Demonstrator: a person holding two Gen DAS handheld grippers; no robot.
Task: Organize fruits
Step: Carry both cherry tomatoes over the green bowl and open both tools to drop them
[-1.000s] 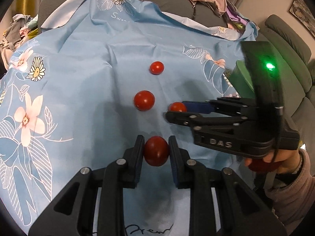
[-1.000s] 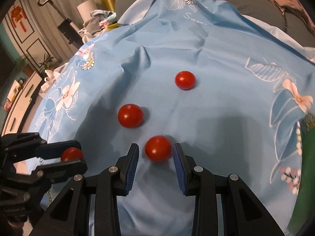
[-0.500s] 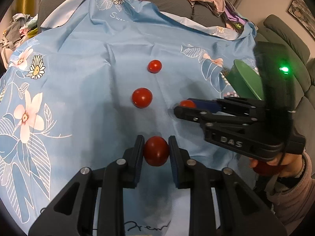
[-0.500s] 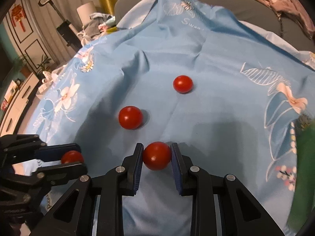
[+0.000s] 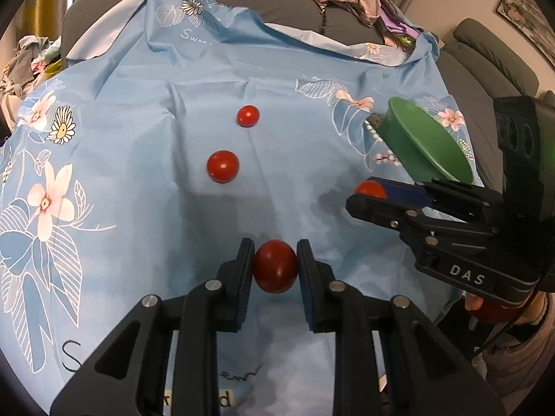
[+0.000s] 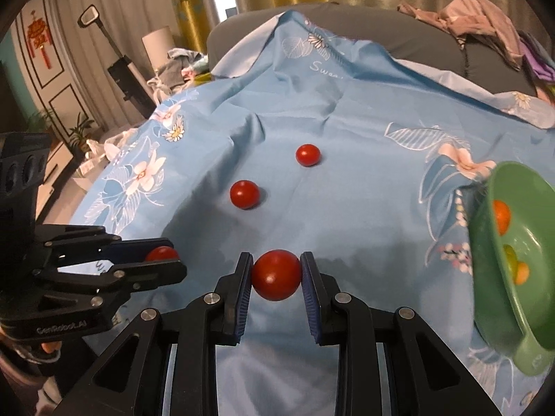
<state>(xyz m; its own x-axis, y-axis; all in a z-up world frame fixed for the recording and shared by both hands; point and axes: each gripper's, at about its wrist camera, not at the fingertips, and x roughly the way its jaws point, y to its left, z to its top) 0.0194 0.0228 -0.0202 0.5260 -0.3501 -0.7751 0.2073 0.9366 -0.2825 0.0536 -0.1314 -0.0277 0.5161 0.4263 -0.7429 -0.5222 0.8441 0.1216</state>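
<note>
Two small round red tomatoes (image 5: 222, 166) (image 5: 248, 115) lie apart on the flowered light-blue cloth (image 5: 138, 121). Each pair of black tongs, left (image 5: 275, 267) and right (image 6: 276, 274), clenches one more red tomato above it. The tilted green plastic bowl (image 6: 496, 277) at right holds three small orange-yellow fruits (image 6: 501, 216).

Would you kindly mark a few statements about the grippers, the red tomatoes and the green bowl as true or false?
1. The left gripper is clamped on a small round red tomato. True.
2. The right gripper is empty. False: it is shut on another red tomato.
3. Two loose red tomatoes lie on the light blue floral cloth. True.
4. The green plastic bowl is empty. False: small orange and yellowish fruits sit inside.
5. The bowl stands on the left side of the cloth. False: it is at the right edge.
</note>
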